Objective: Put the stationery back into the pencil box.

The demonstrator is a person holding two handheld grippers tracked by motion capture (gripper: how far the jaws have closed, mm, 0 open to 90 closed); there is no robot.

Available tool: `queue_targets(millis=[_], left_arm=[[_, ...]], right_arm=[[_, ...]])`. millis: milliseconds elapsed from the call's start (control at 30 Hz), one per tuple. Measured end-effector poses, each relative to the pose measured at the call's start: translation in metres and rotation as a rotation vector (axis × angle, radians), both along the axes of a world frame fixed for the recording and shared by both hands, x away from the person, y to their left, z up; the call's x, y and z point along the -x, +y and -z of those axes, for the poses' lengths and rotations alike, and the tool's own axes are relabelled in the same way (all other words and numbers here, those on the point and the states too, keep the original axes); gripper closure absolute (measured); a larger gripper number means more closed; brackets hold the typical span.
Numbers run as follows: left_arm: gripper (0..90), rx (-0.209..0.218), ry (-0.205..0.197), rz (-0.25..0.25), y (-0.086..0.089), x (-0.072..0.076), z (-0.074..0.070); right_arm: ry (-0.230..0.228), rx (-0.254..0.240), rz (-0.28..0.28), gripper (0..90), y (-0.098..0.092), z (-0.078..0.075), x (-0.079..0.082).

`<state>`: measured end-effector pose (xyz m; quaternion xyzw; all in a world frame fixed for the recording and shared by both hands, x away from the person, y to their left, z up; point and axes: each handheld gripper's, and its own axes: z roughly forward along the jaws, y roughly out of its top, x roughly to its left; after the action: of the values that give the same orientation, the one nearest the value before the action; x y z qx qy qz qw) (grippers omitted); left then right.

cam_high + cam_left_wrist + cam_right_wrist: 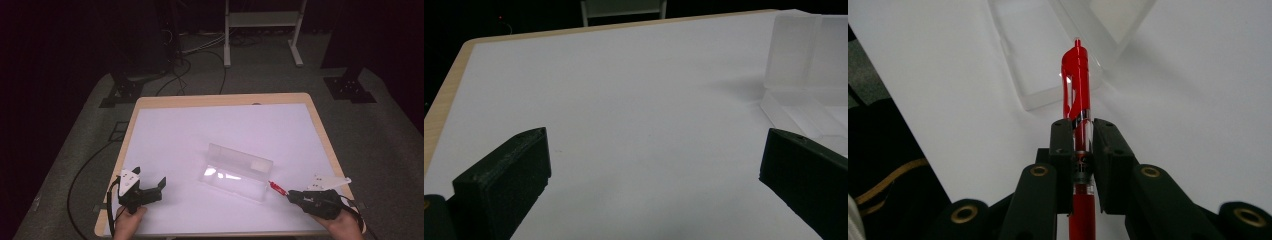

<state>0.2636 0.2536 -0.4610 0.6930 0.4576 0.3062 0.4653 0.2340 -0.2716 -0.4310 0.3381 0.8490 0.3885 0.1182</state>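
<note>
The person's right hand (344, 226), at the near right corner of the white-topped wooden table (200, 130), aims the right tool (291, 195) toward the clear plastic open box (236, 171), jaws clenched on a red retractable pen (1077, 95) whose clip end pokes forward just short of the box's end. The left tool (160, 187) rests near the left edge, released with jaws wide. Bare white surface lies between it and the box.

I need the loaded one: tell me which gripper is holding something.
The right gripper. It is shut on a red pen that points toward the clear box; the left gripper is open, with nothing in it.
</note>
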Motion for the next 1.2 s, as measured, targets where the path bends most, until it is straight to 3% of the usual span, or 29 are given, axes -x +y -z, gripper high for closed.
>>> queue_targets(millis=[433, 1200], left_arm=[[0.0, 0.000, 0.000, 0.001, 0.000, 0.000, 0.000], [0.0, 0.001, 0.001, 0.000, 0.000, 0.000, 0.000]], right_arm=[[-0.008, 0.000, -0.090, 78.9, 0.026, -0.013, 0.001], [0.006, -0.002, -0.200, 78.9, 0.067, -0.014, -0.025]])
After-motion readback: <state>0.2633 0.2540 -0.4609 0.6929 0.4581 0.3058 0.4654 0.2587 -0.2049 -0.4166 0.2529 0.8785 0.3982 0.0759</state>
